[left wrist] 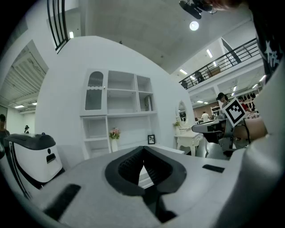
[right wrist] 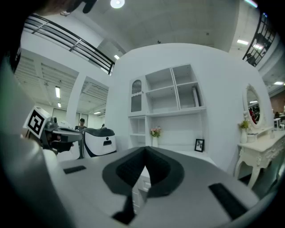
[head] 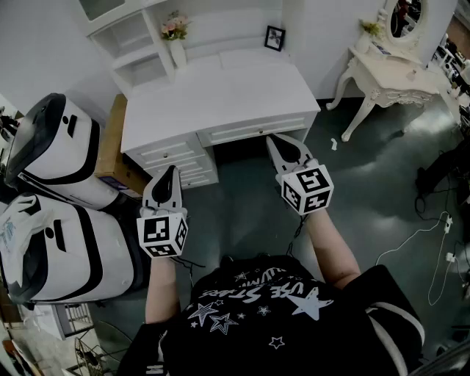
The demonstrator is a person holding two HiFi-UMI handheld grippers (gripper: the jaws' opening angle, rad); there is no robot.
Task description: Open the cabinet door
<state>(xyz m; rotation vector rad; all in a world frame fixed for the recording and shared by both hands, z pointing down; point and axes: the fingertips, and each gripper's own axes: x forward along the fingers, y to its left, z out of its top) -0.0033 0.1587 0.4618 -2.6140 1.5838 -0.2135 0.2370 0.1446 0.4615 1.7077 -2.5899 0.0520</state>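
A white desk [head: 220,92] with a shelf hutch stands against the wall ahead. The hutch's cabinet door, arched and glazed, sits at its upper left [left wrist: 95,91] [right wrist: 136,95] and is closed; the head view shows only its lower corner [head: 99,7]. My left gripper [head: 170,171] [left wrist: 143,148] hangs level before the desk's left drawers [head: 176,158], shut and empty. My right gripper [head: 274,139] [right wrist: 145,149] is level near the centre drawer, its jaws also together with nothing between them. Both are well short of the cabinet door.
Two large white and black machines [head: 59,147] [head: 66,250] crowd the left side beside a brown box [head: 110,143]. A flower vase [head: 176,37] and a picture frame [head: 275,37] stand on the desk. A cream dressing table [head: 389,70] is at right; cables [head: 437,239] lie on the floor.
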